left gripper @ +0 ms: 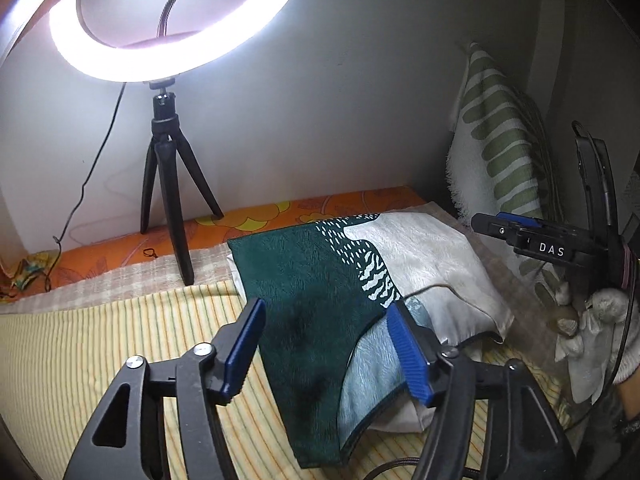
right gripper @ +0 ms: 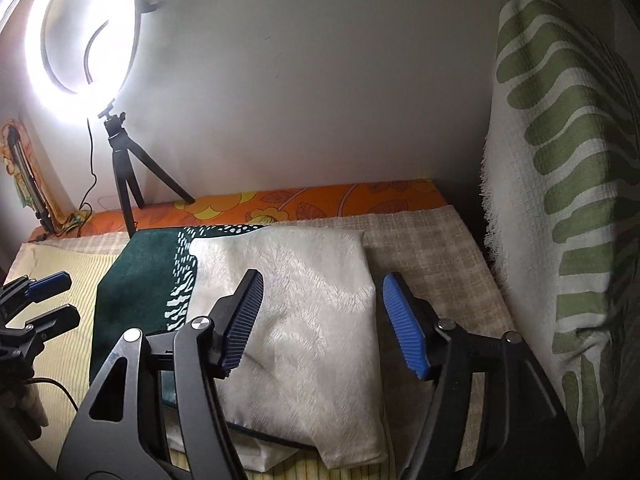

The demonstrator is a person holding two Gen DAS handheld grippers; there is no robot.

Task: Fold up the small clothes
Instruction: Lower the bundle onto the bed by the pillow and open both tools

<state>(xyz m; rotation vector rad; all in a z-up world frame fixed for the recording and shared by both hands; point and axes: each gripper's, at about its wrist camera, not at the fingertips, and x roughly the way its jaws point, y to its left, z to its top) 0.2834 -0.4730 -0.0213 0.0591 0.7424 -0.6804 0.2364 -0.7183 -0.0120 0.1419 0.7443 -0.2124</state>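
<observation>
A folded cloth (left gripper: 316, 312), dark green on one side and cream on the other with a band of white dashes and stripes between, lies on a bed covered by a yellow striped sheet (left gripper: 100, 340). The left gripper (left gripper: 324, 344) hangs over the cloth's near green edge with its blue-padded jaws apart; the cloth lies below the gap and neither pad presses on it. The right gripper (right gripper: 320, 320) hovers over the cream half, its jaws likewise spread wide and holding nothing. In the left wrist view the right gripper shows at the far right, gripped by a hand in a white glove (left gripper: 600, 320); in the right wrist view the left gripper appears at the left edge, beside the cloth. A lit ring lamp (left gripper: 168, 20) on a small black tripod (left gripper: 172, 184) stands at the back of the bed against a pale wall, on an orange flowered sheet (left gripper: 280, 216). A white cushion with green leaf shapes (right gripper: 560, 200) leans upright to the right of the cloth, apart from it.
</observation>
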